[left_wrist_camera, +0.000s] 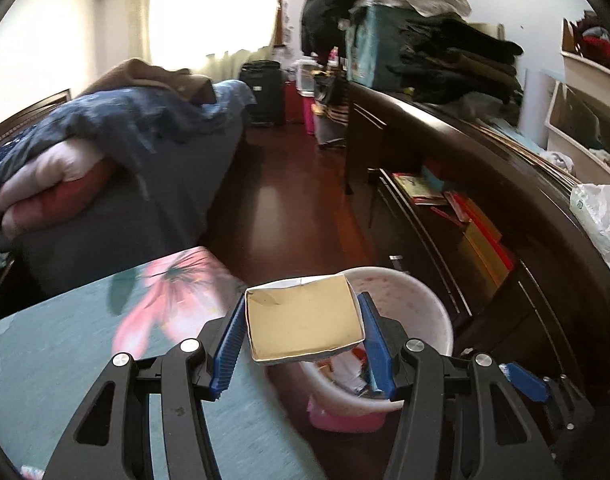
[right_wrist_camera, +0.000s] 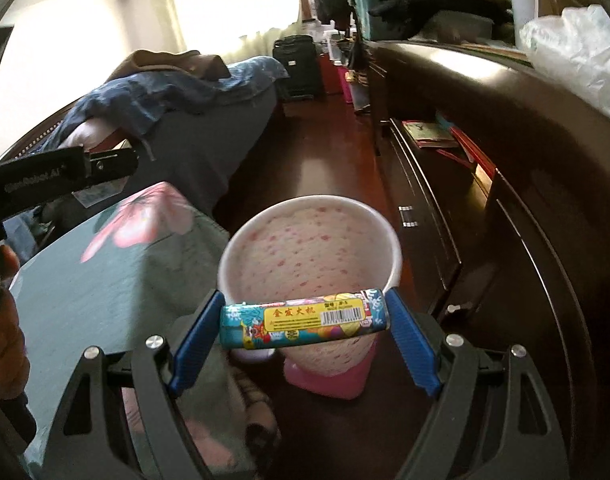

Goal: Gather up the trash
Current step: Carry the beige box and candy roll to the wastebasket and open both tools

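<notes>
Your left gripper [left_wrist_camera: 303,322] is clamped on a small open cardboard box [left_wrist_camera: 305,322]: both blue pads press its side walls, and the tan inside faces the camera. It sits in the lower middle of the left wrist view, right over the near rim of the pink-speckled trash bin [left_wrist_camera: 419,312]. There's already paper and wrapper stuff in the bottom of the bin, peeking out under the box.

Your right gripper [right_wrist_camera: 305,322] is gripping a long teal package [right_wrist_camera: 305,320] with a yellow label and a barcode, held crosswise end to end between the blue fingers [right_wrist_camera: 195,330]. In the right wrist view it's in the lower middle, in front of the bin's [right_wrist_camera: 309,240] open mouth, which fills the centre of the frame. The bin stands on a pink base [right_wrist_camera: 329,380] on the dark wood floor [right_wrist_camera: 325,152].

To the lower left in both views is a teal cloth with a big pink flower [left_wrist_camera: 173,292], and the bin sits just beside its edge. The bed with the heaped blue bedding [left_wrist_camera: 125,128] takes the left side, and the dark dresser [left_wrist_camera: 525,208] runs along the right, with a white plastic bag [left_wrist_camera: 601,216] on top at the right edge. At the left edge of the right wrist view you can see part of the other gripper's black body [right_wrist_camera: 57,176].
</notes>
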### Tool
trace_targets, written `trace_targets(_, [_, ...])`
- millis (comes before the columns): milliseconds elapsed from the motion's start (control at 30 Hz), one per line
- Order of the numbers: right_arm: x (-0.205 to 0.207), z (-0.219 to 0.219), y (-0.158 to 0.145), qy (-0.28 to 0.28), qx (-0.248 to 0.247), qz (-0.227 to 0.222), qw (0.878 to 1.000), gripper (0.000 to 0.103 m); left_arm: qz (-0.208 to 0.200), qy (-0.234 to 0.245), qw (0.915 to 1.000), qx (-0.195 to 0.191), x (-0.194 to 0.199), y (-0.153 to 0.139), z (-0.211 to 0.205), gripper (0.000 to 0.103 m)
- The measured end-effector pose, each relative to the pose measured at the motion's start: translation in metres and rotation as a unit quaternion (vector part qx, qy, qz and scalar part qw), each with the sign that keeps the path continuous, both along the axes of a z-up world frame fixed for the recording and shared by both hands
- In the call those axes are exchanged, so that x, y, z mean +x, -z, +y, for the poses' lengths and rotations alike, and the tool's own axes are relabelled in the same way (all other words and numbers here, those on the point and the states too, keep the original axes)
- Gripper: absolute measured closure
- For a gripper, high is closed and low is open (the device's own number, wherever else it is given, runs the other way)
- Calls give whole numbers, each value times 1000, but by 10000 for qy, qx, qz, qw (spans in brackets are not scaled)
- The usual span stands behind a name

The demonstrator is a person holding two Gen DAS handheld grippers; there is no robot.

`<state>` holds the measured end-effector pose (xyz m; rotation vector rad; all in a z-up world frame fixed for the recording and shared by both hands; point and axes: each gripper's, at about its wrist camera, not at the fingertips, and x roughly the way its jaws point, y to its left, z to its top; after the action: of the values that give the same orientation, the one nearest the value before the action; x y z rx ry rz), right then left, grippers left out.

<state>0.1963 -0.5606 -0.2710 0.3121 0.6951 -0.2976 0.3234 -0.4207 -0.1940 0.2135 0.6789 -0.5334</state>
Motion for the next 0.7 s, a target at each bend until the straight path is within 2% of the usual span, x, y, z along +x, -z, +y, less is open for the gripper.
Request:
trace_targets(300, [50,-30,29,139,-135,58,9998,21,10,96,9998,179,34,20,-50,47])
trace_targets(333, [54,-32,31,149,-148,57,9998,21,39,89,9998,182,37,23,-53,43])
trace_targets(367, [58,-34,34,172,-168,44,9997,21,65,83,9998,185,40,24,-56,33])
trace_targets(433, [65,-37,41,191,-207,56,9996,17,47,40,9999,139,44,27,-58,20])
trace_targets(700, [67,-37,51,266,-288,121,9992,14,-101,-100,9997,188,43,24,-48,20])
